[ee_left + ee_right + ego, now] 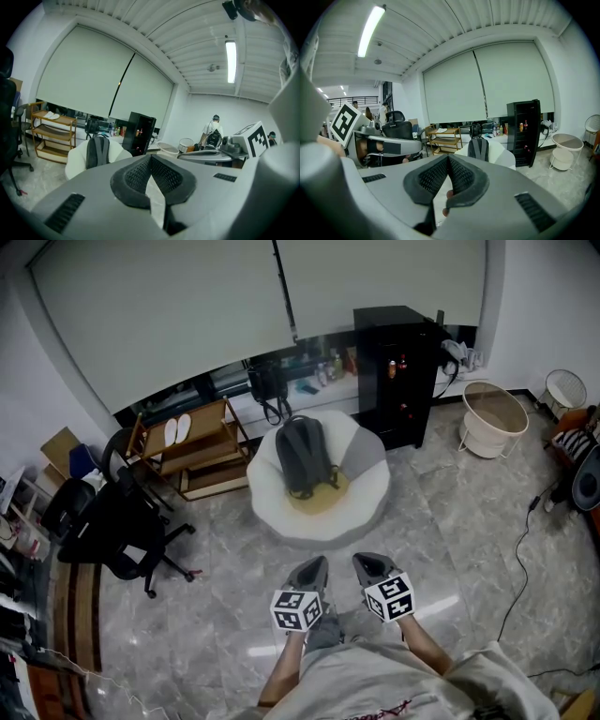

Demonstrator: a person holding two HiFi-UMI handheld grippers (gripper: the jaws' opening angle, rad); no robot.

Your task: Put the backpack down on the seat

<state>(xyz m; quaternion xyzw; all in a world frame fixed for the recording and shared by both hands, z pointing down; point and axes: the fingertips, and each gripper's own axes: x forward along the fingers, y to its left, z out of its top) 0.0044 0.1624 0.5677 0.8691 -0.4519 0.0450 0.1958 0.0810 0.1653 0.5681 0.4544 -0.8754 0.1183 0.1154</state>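
A dark grey backpack (302,454) stands upright on the round white seat (367,491), leaning against its backrest. Both grippers hang side by side over the marble floor, well short of the seat and pointing toward it. My left gripper (315,564) is shut with nothing between its pads. My right gripper (365,562) is shut and empty too. In the left gripper view the backpack (97,151) and seat (75,163) lie beyond the shut left gripper (150,157). In the right gripper view the backpack (478,149) rests on the seat (502,155) beyond the shut right gripper (447,158).
A black cabinet (398,371) stands right behind the seat, a wooden shelf rack (192,451) to its left. A black office chair (112,526) is at the left, a white basket (494,418) at the right. A cable (520,549) runs across the floor.
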